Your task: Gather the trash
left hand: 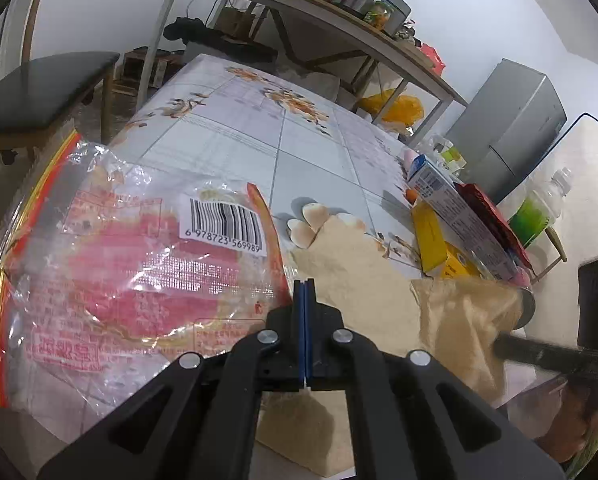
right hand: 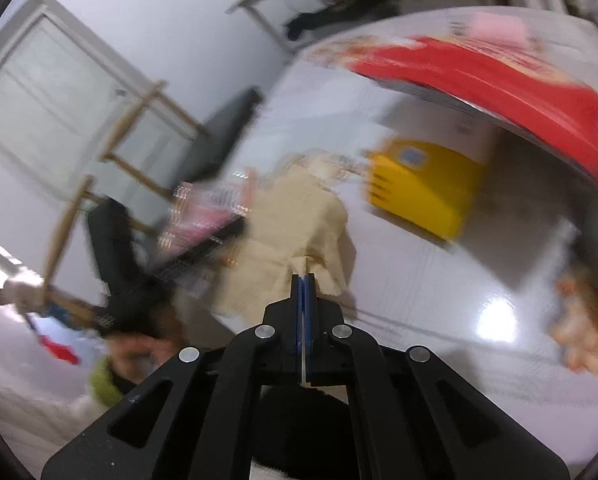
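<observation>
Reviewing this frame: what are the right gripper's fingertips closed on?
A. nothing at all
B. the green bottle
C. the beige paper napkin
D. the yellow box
C: in the right wrist view the right gripper has its jaws together on a pinched-up edge of the beige paper napkin, while the yellow box sits apart, farther back on the table.

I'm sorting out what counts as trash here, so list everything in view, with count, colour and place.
plastic wrapper: one, clear with pink print and barcode, table's left, in left tool
paper napkin: one, beige, table centre, in right tool
yellow box: one, table's right
carton: one, white and blue, above the yellow box
bottle: one, green label, far right
tablecloth: floral, pale
left tool: shut on the wrapper's edge
right tool: shut on the napkin
</observation>
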The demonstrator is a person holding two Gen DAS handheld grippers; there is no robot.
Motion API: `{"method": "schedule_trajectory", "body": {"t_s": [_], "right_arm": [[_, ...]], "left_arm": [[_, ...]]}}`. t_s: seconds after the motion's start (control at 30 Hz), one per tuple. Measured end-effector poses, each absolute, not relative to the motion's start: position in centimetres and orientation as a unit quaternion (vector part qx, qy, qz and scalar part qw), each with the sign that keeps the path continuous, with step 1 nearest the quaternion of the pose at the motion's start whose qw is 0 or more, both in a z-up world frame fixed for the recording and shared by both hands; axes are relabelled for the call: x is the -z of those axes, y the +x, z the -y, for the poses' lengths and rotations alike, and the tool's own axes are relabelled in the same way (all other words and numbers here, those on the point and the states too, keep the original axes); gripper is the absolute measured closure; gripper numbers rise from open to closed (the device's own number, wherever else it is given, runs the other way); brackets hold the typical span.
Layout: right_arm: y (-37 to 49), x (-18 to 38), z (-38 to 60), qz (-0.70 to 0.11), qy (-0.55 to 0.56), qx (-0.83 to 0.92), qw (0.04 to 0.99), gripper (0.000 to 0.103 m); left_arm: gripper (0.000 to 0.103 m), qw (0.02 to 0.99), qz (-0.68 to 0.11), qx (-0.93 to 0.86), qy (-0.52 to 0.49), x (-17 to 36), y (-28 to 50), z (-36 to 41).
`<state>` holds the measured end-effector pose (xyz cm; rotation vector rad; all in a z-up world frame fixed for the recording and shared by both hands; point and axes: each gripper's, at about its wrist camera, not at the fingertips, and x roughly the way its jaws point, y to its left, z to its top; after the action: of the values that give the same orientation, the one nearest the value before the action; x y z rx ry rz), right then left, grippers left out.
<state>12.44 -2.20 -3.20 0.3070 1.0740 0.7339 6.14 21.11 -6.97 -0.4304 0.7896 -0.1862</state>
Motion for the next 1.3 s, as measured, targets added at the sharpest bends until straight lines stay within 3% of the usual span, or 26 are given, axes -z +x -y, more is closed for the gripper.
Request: {"method": "schedule_trajectory", "body": {"t_s": [0.17, 0.27, 0.37, 0.53, 0.67, 0.8, 0.93, 1.07, 1.17, 1.27, 1.3], "right_arm": [[14.6, 3.0, -2.2, -0.487, 0.110, -0.372, 0.783, 0.102], [15.7, 4.3, -4.0, -0.496, 0.079, -0.361, 0.786, 0.095], [16.0, 5.0, -5.7, -0.491, 0.025, -0.336, 0.804, 0.070], [15.2, 4.8, -7.0, -0.470, -0.033, -0.327, 0.819, 0.050], [14.3, 4.7, -8.2, -0.447, -0.097, -0.308, 0.834, 0.047], [13.3, 4.6, -7.9, -0.435, -0.117, -0.308, 0.838, 0.032], [12.8, 5.5, -8.5, -0.442, -0.135, -0.330, 0.823, 0.026], [12.0, 5.9, -9.3, -0.434, -0.169, -0.337, 0.818, 0.023], [11.9, 5.9, -9.3, -0.435, -0.173, -0.333, 0.819, 0.026], [12.2, 5.8, -9.2, -0.436, -0.169, -0.321, 0.824, 0.043], [12.3, 5.7, -9.0, -0.437, -0.165, -0.315, 0.826, 0.053]], "left_arm": [[0.103, 0.896, -0.380, 0.095, -0.207, 6.9, 6.0, -21.1], [0.103, 0.896, -0.381, 0.098, -0.208, 6.9, 5.7, -21.4], [0.103, 0.894, -0.380, 0.102, -0.213, 6.9, 5.8, -21.6], [0.103, 0.892, -0.378, 0.109, -0.221, 7.0, 5.7, -22.0], [0.103, 0.892, -0.377, 0.112, -0.223, 7.0, 5.8, -21.9], [0.103, 0.891, -0.377, 0.115, -0.224, 7.0, 6.0, -21.9], [0.103, 0.890, -0.377, 0.117, -0.226, 7.1, 6.0, -22.2], [0.103, 0.891, -0.377, 0.117, -0.224, 6.8, 6.2, -22.3], [0.103, 0.895, -0.369, 0.115, -0.222, 6.0, 6.1, -22.6], [0.103, 0.902, -0.353, 0.113, -0.222, 4.7, 5.7, -23.1], [0.103, 0.904, -0.348, 0.111, -0.222, 4.3, 5.5, -23.3]]}}
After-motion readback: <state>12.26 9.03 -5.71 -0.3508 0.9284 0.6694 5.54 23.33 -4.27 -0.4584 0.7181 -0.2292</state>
